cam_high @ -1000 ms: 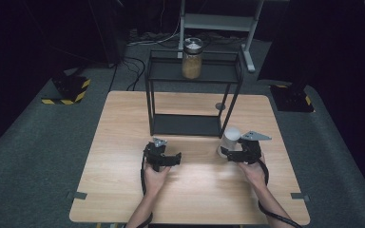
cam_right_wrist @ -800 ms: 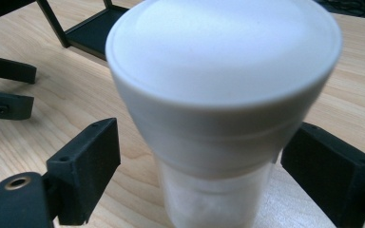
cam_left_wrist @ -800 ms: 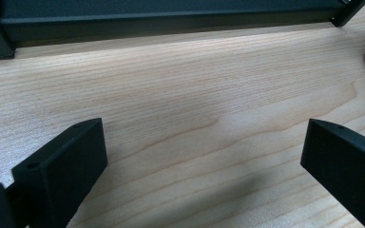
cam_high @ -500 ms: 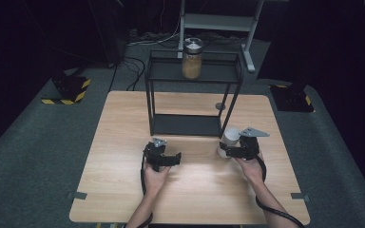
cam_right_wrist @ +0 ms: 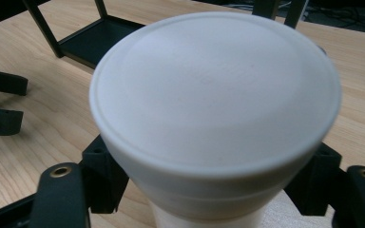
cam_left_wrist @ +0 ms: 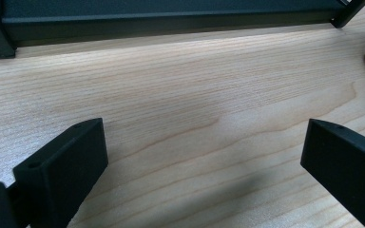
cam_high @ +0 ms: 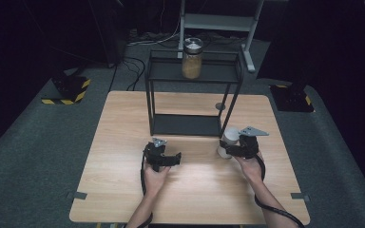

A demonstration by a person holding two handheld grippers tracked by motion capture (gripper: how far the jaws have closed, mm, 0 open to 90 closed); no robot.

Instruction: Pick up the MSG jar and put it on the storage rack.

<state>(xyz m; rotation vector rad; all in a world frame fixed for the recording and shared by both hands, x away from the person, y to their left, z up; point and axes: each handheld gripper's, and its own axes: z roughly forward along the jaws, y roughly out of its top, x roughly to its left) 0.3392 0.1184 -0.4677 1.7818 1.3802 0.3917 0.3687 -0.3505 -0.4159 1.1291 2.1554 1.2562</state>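
Right between the jaws of your right gripper sits the white round-lidded plastic container, standing upright on the light wooden surface. The jaws have just been closing and now hug its body under the lid. Your left gripper, off to that container's left, is spread wide over bare wood. Just beyond both grippers stands the black metal two-tier rack, a glass jar of yellowish stuff on top.
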